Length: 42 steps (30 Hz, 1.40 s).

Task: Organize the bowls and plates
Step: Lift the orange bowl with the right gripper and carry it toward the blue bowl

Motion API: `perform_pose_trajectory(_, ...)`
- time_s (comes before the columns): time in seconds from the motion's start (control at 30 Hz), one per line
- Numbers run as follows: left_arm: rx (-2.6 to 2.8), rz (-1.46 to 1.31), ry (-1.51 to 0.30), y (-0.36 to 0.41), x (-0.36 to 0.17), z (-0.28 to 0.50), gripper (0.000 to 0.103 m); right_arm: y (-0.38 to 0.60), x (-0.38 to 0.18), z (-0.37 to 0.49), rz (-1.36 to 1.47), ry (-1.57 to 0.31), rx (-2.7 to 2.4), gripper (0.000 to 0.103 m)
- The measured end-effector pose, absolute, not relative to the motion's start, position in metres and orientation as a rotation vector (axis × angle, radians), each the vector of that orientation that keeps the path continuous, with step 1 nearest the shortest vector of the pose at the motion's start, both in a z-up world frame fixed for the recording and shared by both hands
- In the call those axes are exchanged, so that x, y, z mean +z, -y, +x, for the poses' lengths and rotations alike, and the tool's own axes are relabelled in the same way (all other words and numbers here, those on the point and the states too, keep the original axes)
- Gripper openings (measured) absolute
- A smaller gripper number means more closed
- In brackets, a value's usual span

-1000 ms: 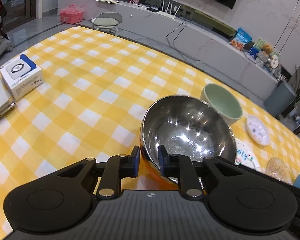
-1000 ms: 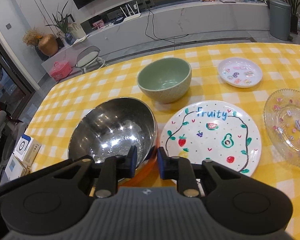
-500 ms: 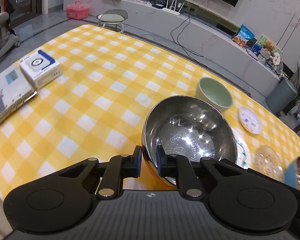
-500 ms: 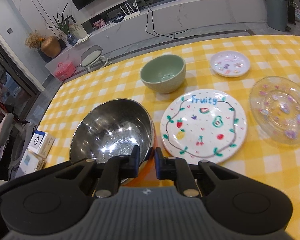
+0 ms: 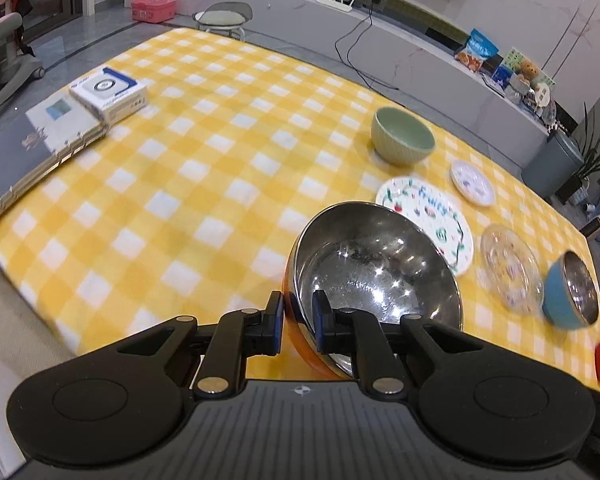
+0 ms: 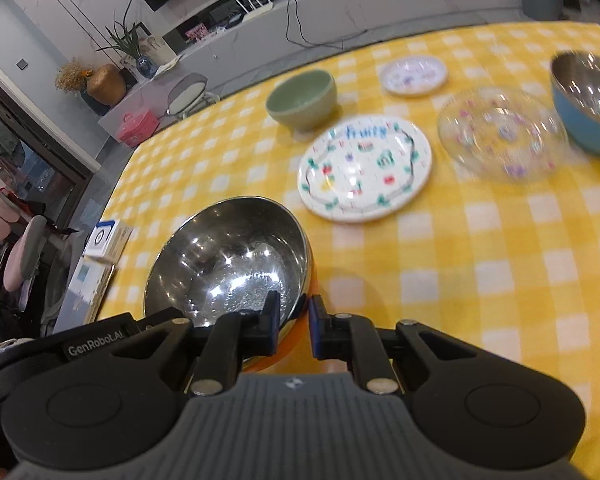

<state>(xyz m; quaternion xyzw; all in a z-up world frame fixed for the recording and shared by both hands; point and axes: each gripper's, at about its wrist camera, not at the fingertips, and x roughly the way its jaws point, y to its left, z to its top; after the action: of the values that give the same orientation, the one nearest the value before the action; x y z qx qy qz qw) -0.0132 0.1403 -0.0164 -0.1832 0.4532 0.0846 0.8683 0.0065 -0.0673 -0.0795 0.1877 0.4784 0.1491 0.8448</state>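
Left wrist view: yellow checked tablecloth [image 5: 204, 184], grey floor beyond its far edge. Left of the steel bowl [image 5: 376, 276], open cloth. Left gripper [image 5: 298, 322] and right gripper [image 6: 290, 330] each clamp the bowl's rim; orange outside, mirrored inside. Fruity plate [image 5: 424, 216] just behind.

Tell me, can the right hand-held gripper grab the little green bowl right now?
Probably not yet. The right hand-held gripper is clamped on the rim of the big steel bowl with the orange outside. The small green ceramic bowl sits unblocked farther across the table.
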Motion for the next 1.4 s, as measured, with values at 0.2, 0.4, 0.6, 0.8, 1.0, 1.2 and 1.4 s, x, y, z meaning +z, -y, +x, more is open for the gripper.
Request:
perform_pose_trajectory(0.2, 0.171, -0.374, -0.979, -0.131, -0.027, -0.031, 0.016, 0.074, -0.086, -0.016, 0.377, -1.039, 0.304, 0.013)
perform_pose_trajectory(0.4, 0.151, -0.399, -0.992, -0.129, -0.040, -0.037, 0.016, 0.082, -0.088, -0.021, 0.368, -1.036, 0.285, 0.011)
perform_pose_trajectory(0.6, 0.140, -0.373, -0.993, -0.126, -0.043, -0.039, 0.015, 0.082, -0.090, -0.021, 0.357, -1.040, 0.279, 0.010)
perform_pose_trajectory(0.8, 0.155, -0.362, -1.000, -0.125, -0.046, -0.039, 0.015, 0.079, -0.094, -0.021, 0.333, -1.047, 0.280, 0.011)
perform_pose_trajectory(1.0, 0.161, -0.357, -0.965, -0.126, -0.034, -0.041, 0.028, 0.084, -0.088, -0.021, 0.360, -1.037, 0.287, 0.025)
perform_pose_trajectory(1.2, 0.180, -0.303, -0.873, -0.118, -0.009, -0.047, 0.029, 0.090, -0.068, -0.027, 0.329, -0.965, 0.286, 0.033)
perform_pose_trajectory(1.4, 0.090, -0.259, -0.788, -0.091, 0.022, -0.044, 0.032, 0.111, -0.046, -0.031, 0.292, -0.871, 0.245, 0.046)
